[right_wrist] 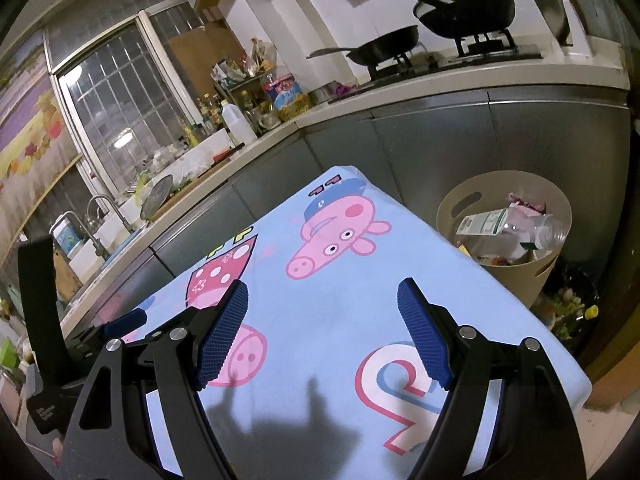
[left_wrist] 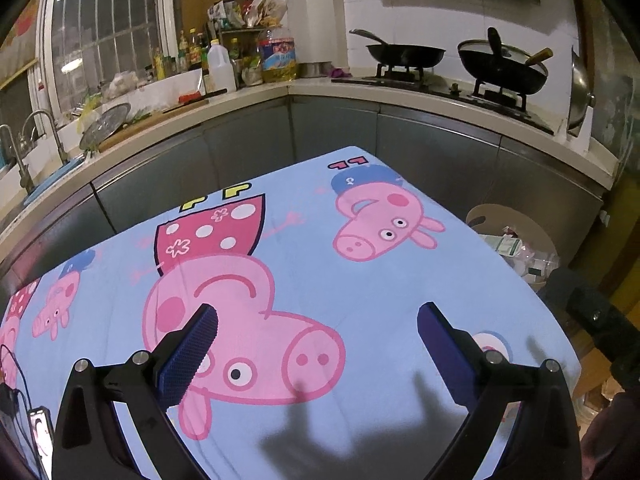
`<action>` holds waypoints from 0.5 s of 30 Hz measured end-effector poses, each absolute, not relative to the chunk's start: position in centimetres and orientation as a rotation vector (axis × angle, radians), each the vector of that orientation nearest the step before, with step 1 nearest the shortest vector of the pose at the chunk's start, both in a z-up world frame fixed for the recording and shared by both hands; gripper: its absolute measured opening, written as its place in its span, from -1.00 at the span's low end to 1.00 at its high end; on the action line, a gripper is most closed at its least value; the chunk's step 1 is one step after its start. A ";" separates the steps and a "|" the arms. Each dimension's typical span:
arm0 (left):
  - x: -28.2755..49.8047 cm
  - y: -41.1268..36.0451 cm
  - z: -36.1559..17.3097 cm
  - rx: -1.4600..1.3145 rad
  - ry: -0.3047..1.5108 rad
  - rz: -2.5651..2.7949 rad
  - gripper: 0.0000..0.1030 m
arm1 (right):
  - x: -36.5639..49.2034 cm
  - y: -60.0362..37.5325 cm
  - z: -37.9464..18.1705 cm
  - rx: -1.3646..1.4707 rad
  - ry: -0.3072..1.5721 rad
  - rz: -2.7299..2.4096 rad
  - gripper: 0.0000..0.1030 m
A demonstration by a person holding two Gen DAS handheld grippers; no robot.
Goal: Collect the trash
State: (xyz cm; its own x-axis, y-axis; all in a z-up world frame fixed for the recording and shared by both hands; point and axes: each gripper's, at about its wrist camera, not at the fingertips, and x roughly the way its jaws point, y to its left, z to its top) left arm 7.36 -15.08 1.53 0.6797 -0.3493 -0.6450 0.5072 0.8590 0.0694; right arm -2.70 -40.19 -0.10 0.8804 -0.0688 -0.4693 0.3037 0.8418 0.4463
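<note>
Readable text is scarce. The light blue cartoon-pig tablecloth [left_wrist: 360,280] carries the letters "PP" printed upside down: once in yellow [left_wrist: 216,197] above the red polka-dot dress, once in pink [left_wrist: 347,163] above the pig in the blue cap. That blue cap [left_wrist: 360,179] bears a small white mark, possibly a numeral, unclear. Right wrist view: a large white, pink-outlined "P" [right_wrist: 394,376] on the cloth near the table edge. Labels on the big yellow oil bottle [left_wrist: 279,56] and on the clear plastic bottle in the beige bin [right_wrist: 486,222] are too blurred to read.
</note>
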 end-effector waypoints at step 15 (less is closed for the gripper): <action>6.4 -14.8 2.8 0.230 0.597 -0.477 0.93 | -4.0 -40.7 0.3 0.532 0.433 -0.234 0.51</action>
State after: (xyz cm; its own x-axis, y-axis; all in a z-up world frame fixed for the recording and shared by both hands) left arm 6.40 -14.76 2.82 0.7233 -0.3632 -0.5873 0.4932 0.8670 0.0712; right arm -3.95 -40.71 0.32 0.8840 -0.1037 -0.4558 0.3240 0.8386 0.4378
